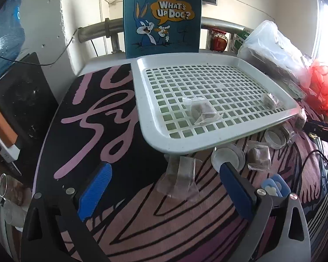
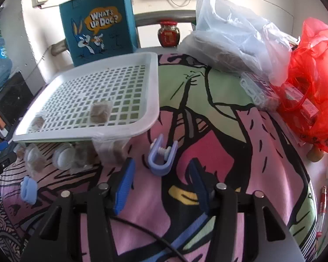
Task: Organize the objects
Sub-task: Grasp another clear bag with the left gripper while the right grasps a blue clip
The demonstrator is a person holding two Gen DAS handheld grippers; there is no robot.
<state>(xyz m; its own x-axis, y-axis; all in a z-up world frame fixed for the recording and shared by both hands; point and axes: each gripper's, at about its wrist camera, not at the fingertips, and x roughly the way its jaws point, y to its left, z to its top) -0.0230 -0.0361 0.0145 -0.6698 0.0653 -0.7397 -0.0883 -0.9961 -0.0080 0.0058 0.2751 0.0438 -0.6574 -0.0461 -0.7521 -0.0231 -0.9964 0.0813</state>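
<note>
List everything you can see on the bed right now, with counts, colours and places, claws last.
tray: one, white, perforated, left of centre on the cartoon blanket
wrapped packets in tray: two, brownish in clear wrap, near front edge
wrapped packets on blanket: several, brownish, in front of the tray
round lids: two, white, by the tray's front edge
clips: two, lilac, on blanket; one ahead of the right claw
tote bag: one, blue with cartoon rabbit, behind tray
jar: one, red label, at headboard
plastic bags: one clear, one red, right side
left claw: blue pads, open, empty
right claw: blue pads, open, empty
</note>
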